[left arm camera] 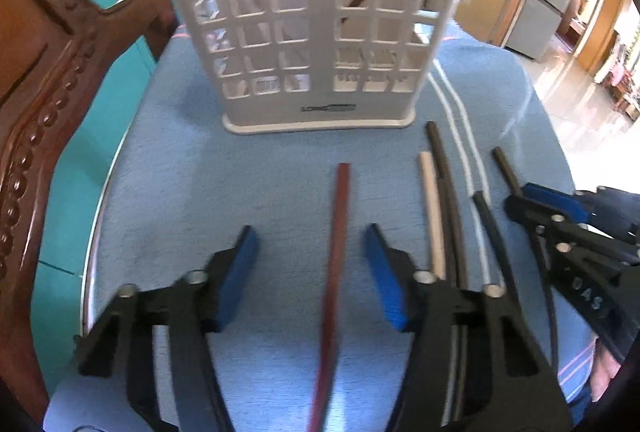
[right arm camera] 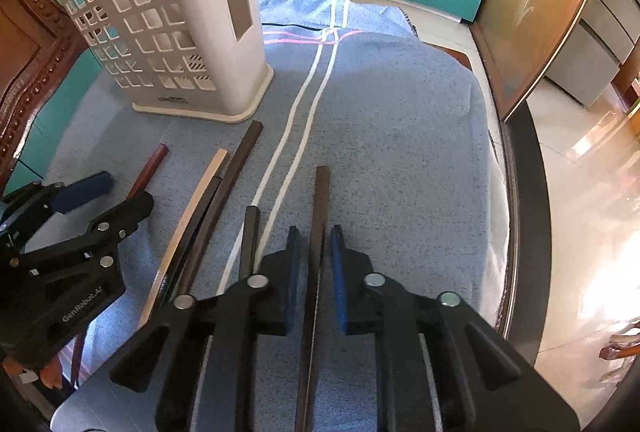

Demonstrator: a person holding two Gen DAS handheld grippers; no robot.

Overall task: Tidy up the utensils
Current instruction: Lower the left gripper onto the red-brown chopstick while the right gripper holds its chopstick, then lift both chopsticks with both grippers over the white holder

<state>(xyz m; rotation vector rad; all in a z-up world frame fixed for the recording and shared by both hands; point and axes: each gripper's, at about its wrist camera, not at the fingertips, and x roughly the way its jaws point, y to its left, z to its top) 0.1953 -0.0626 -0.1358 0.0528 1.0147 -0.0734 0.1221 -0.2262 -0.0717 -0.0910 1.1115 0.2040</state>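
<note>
A reddish-brown chopstick lies on the blue cloth, pointing at the white slotted utensil holder. My left gripper is open and straddles this chopstick, with cloth showing on both sides of it. In the right wrist view the same gripper sits at the left over that chopstick. My right gripper is shut on a dark brown chopstick that runs forward between its blue pads. From the left wrist view this gripper appears at the right, clamped on the dark chopstick.
Between the grippers lie a cream chopstick and two dark ones. The holder stands upright at the back left. A carved wooden chair is close on the left. The table's rim curves along the right above a tiled floor.
</note>
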